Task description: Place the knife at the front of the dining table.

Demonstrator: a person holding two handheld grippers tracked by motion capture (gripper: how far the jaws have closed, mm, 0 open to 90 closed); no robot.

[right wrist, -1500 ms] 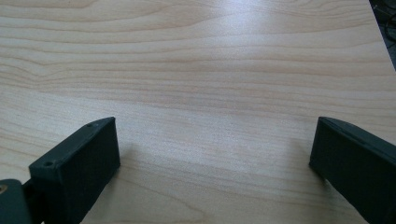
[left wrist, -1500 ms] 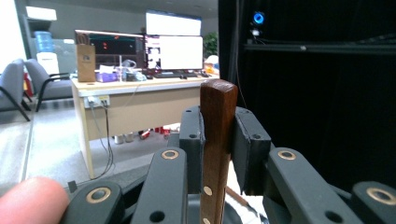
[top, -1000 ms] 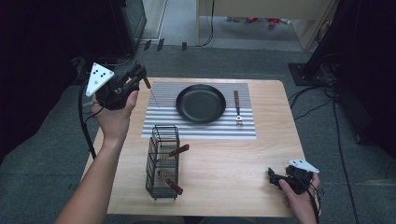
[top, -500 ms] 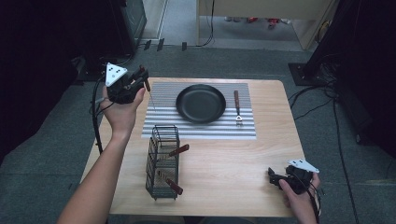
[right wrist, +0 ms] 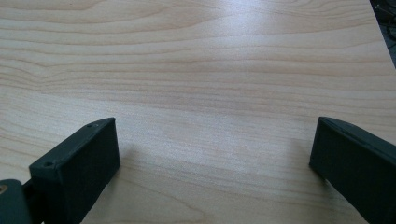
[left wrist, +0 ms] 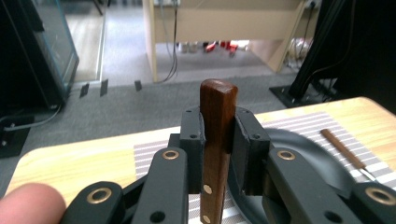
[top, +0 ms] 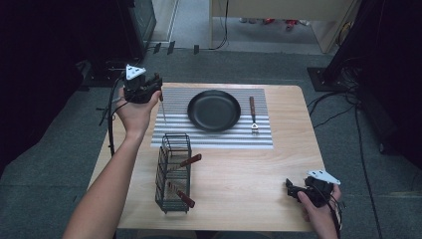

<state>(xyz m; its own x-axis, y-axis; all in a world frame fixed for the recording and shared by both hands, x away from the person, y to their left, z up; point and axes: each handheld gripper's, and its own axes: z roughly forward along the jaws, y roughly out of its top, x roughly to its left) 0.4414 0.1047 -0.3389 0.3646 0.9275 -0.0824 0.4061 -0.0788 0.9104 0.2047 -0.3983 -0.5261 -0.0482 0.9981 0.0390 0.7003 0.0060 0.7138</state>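
High view: I count one round black pan (top: 214,110), one wire basket (top: 173,172), one wood-handled knife (left wrist: 215,140) clamped in my left gripper (top: 143,89); right gripper (right wrist: 212,154) released.

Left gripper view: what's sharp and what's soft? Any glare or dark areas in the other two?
Left gripper view: the wooden handle in the left tool is fairly sharp, the fingertip at bottom left blurred. Right gripper view: a pale sheen on the table near the top, soft shadows beside the jaws. High view: both side edges nearly black, table evenly lit.
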